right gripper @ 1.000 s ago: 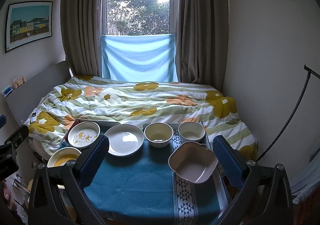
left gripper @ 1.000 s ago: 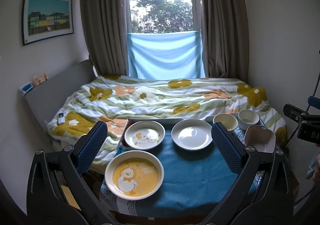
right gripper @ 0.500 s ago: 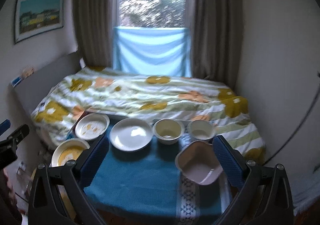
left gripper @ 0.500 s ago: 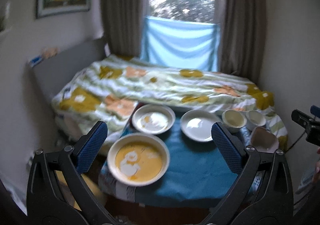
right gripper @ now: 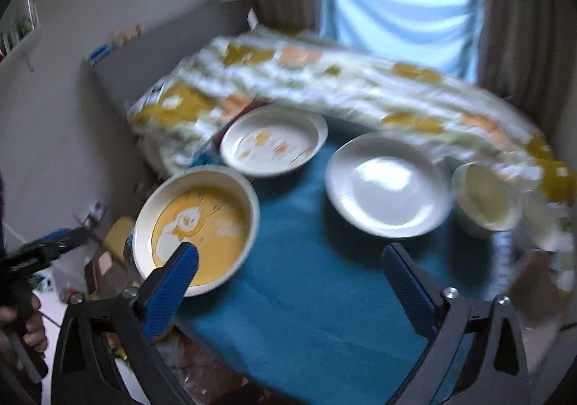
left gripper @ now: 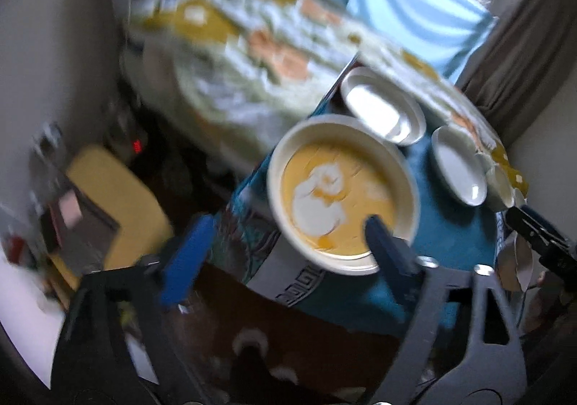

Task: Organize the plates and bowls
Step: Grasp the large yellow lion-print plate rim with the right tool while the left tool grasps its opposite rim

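On the teal tablecloth (right gripper: 317, 296) a yellow duck plate (left gripper: 342, 188) (right gripper: 198, 224) lies at the near left corner. Behind it sit a white plate with a duck print (right gripper: 274, 141) (left gripper: 382, 109), a plain white plate (right gripper: 386, 185) (left gripper: 458, 163) and a cream bowl (right gripper: 487, 196). My left gripper (left gripper: 288, 224) hangs over the table's left corner. Its jaws are closing, the right finger overlaps the yellow plate's near rim, and no pad presses on it. My right gripper (right gripper: 290, 253) is open above bare cloth, its left finger in front of the yellow plate's rim.
A bed with a flowered quilt (right gripper: 324, 80) runs behind the table, with a window, blue cloth (right gripper: 396, 8) and curtains beyond. A yellow object (left gripper: 119, 199) and clutter lie on the floor at the left. A hand (right gripper: 21, 315) holds the left gripper's handle.
Both views have dropped and tipped down towards the table, and the dishes look much nearer. The left view has rolled, and its fingers stand closer together than before.
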Demonstrator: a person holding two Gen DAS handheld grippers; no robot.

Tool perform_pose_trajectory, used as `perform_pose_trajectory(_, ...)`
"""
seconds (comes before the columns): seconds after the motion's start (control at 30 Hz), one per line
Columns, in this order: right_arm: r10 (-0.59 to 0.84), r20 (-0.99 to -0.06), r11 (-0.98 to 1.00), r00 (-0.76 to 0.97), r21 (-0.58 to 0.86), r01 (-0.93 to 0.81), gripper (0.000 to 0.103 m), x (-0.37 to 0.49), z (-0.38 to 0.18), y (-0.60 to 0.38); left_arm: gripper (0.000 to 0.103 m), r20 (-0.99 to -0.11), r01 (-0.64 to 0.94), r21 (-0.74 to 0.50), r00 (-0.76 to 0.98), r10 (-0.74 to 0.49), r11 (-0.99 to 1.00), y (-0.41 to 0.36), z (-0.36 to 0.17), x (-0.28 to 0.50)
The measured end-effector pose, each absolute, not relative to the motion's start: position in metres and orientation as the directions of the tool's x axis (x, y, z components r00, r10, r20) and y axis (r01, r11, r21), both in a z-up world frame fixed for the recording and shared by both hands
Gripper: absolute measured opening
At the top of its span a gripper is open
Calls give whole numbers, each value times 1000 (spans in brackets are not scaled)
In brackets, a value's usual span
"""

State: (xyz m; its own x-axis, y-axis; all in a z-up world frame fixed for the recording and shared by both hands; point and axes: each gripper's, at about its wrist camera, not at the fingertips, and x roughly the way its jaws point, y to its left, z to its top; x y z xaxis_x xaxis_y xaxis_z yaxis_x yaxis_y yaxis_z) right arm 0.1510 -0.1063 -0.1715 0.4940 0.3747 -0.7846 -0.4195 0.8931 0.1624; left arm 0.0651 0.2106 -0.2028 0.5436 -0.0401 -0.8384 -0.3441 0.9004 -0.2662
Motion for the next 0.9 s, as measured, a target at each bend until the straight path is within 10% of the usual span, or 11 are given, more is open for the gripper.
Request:
perform_pose_trajectory(0.53,373,-909,854,185,258,-453,29,229,-281,-30,12,-894,-252,-372,355,-272,893,234,-297,142)
perform_pose_trajectory(0.9,396,-901,842,179,278,-463,18,229,-287,-32,13,-911,-160,-278,357,-207,947,224,-295,149)
